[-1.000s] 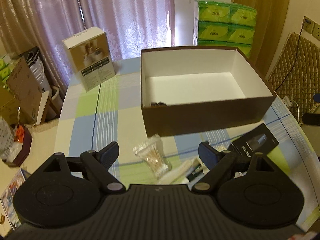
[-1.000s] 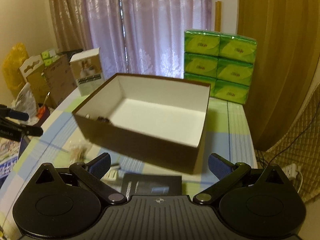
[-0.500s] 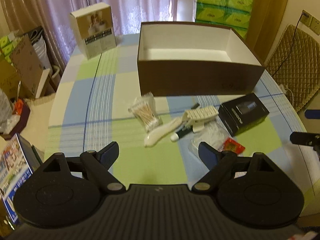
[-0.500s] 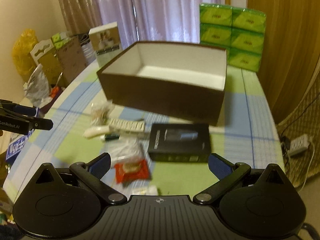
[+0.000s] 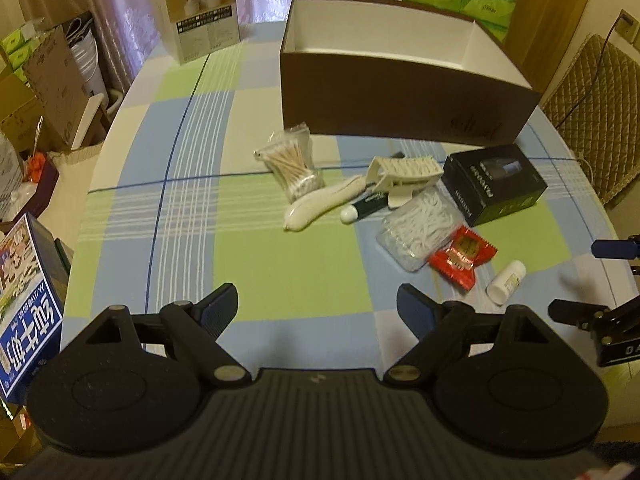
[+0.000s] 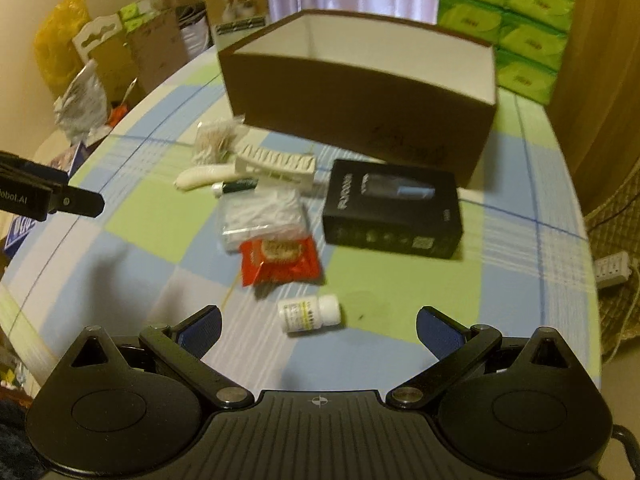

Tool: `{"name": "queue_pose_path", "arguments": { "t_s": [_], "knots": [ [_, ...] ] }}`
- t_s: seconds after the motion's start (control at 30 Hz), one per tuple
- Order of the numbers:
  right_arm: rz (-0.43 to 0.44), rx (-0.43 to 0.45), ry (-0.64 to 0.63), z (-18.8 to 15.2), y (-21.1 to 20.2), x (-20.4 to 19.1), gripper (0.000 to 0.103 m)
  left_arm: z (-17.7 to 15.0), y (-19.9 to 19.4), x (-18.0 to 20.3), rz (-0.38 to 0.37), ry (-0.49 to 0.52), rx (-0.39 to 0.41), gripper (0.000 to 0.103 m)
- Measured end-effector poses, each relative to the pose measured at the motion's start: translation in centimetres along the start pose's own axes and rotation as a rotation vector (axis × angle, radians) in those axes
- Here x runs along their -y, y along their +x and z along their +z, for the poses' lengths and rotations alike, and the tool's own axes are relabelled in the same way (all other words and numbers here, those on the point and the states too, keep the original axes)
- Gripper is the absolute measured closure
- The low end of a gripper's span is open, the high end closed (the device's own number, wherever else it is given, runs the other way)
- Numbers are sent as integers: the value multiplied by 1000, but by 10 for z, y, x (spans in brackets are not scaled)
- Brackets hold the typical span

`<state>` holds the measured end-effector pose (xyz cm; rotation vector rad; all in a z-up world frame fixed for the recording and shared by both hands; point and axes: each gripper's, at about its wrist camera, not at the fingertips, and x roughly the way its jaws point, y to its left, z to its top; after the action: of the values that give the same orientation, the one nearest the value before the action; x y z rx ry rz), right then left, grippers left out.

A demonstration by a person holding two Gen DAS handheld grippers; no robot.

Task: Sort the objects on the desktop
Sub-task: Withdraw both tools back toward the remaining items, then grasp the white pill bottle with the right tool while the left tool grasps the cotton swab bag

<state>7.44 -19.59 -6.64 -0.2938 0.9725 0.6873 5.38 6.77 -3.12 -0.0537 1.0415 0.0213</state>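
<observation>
While my left gripper (image 5: pixel 316 304) and right gripper (image 6: pixel 318 326) hang spread apart, I see a small bottle (image 6: pixel 310 313) just before the right one.

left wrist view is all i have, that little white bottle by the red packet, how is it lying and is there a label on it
Observer: In the right wrist view the white pill bottle lies on its side, with its cap to the right and a label with yellow bands facing up.
Operator: is the right gripper open, i only see its edge
Observer: Yes, the right gripper is open wide and empty, and the bottle lies just ahead, between its fingers.
Operator: anything on the floor that side
Observer: A white power strip lies on the floor beyond the table's right edge.
</observation>
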Motion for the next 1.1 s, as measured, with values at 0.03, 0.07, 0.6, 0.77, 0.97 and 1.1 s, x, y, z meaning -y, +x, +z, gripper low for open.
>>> {"name": "queue_pose_path", "arguments": {
  "t_s": [0.03,0.07,0.6,0.77,0.97,1.1],
  "knots": [
    [4,-2,-5,-1,4,0,2,-1,1,0,1,-3,-5,19],
    [9,-2,-12,-2,7,-1,3,-2,3,-1,2,-5,-10,19],
    [42,-26,-66,-4,50,7,37,-7,23,-13,19,-42,-52,19],
    [41,-44,-72,-4,60,8,41,-4,29,-15,19,-45,-59,19],
    [44,-73,-75,-5,71,10,59,-1,38,-16,13,-44,-71,19],
    [10,-66,-28,-4,69,19,59,3,45,-18,9,-42,-72,19]
  ]
}}
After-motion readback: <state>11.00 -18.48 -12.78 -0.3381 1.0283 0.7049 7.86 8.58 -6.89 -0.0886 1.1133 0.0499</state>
